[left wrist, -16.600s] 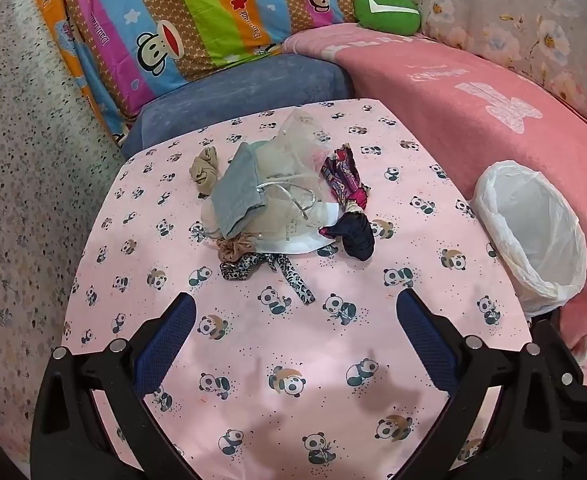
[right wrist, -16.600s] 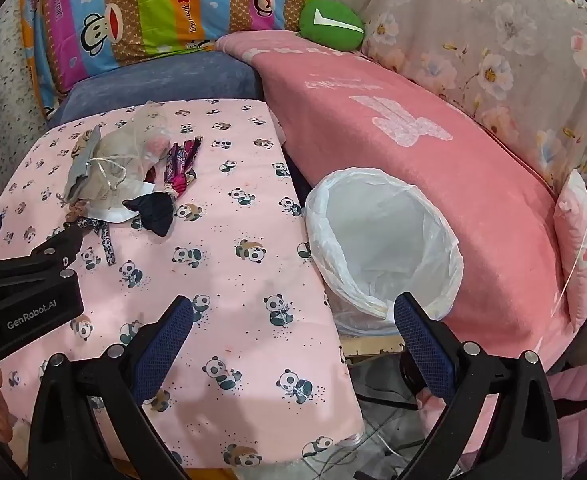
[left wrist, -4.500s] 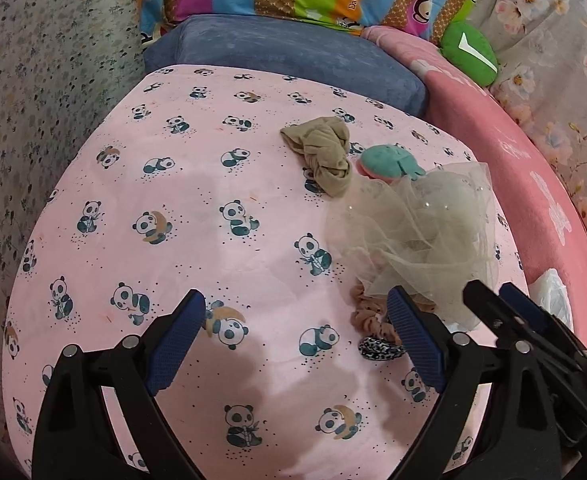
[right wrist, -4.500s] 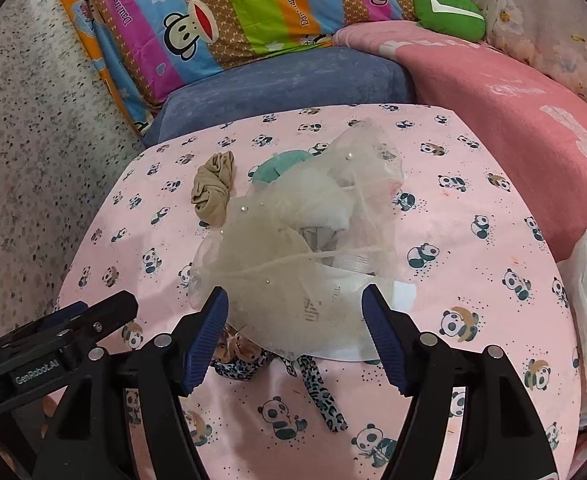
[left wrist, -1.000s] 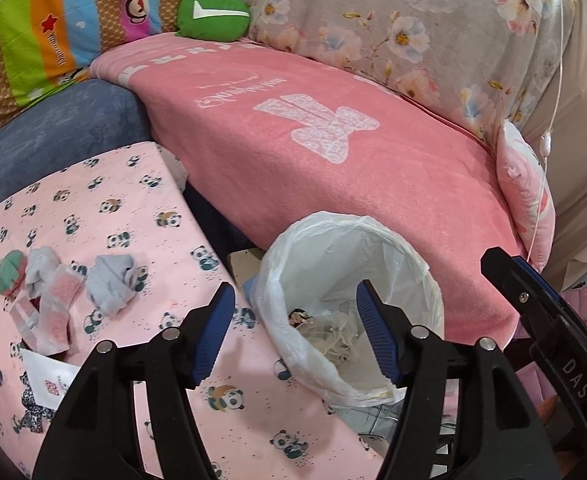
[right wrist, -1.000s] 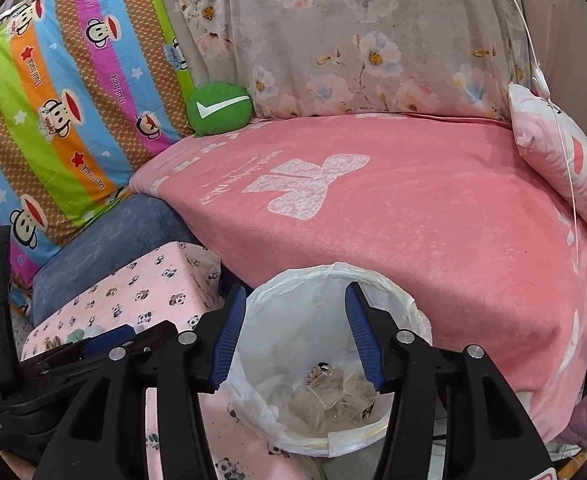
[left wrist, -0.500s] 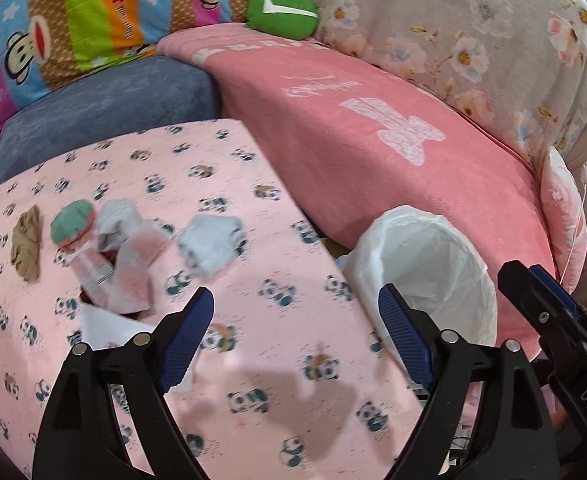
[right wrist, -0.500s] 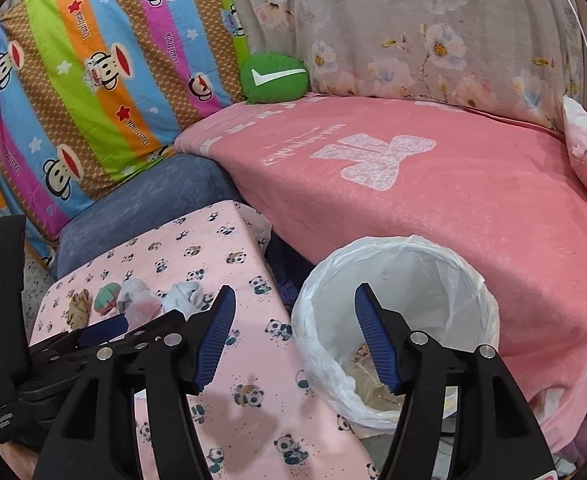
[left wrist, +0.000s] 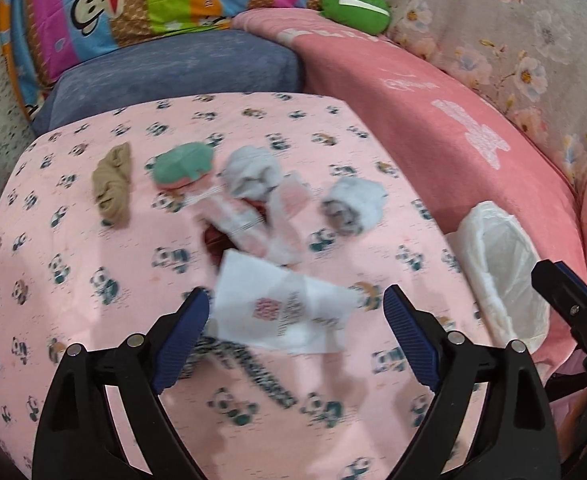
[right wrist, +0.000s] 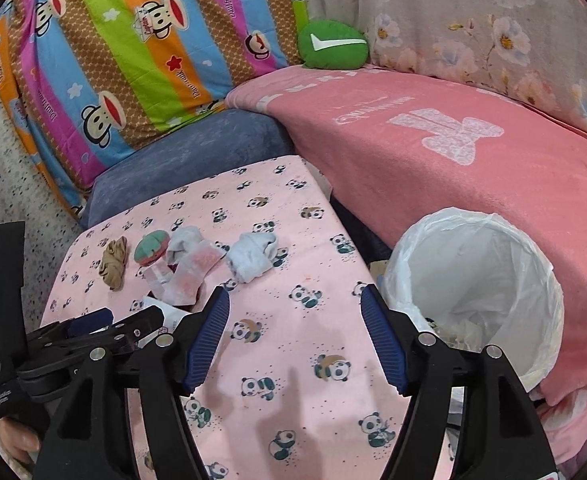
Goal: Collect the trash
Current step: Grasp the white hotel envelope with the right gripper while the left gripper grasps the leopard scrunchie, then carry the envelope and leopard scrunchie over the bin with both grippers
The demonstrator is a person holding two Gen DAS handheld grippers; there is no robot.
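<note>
My left gripper [left wrist: 295, 328] hovers over the pink panda table [left wrist: 73, 280], jaws opening, gripping nothing. A white printed paper sheet [left wrist: 281, 308] lies on the table just beyond and between its fingertips. A leopard-print band [left wrist: 253, 364] shows blurred beneath it. My right gripper [right wrist: 295, 338] hangs over the table's right part, jaws opening and empty. To its right stands the white-lined bin [right wrist: 473, 280] with crumpled trash [right wrist: 461, 328] at the bottom. The left gripper [right wrist: 93, 332] shows at the lower left of the right wrist view.
Several socks lie across the table: a tan one [left wrist: 111, 184], a green-and-pink one [left wrist: 181, 164], pale pink ones [left wrist: 253, 220], a light blue one [left wrist: 353, 200]. A blue cushion [left wrist: 173, 72] and pink sofa blanket [right wrist: 453, 152] border the table. A hand [right wrist: 17, 444] holds the left gripper.
Both views have swung from above the bin back to the left over the table. Both pairs of jaws stand wider than before. The gauzy netting, on the table earlier, is gone from it.
</note>
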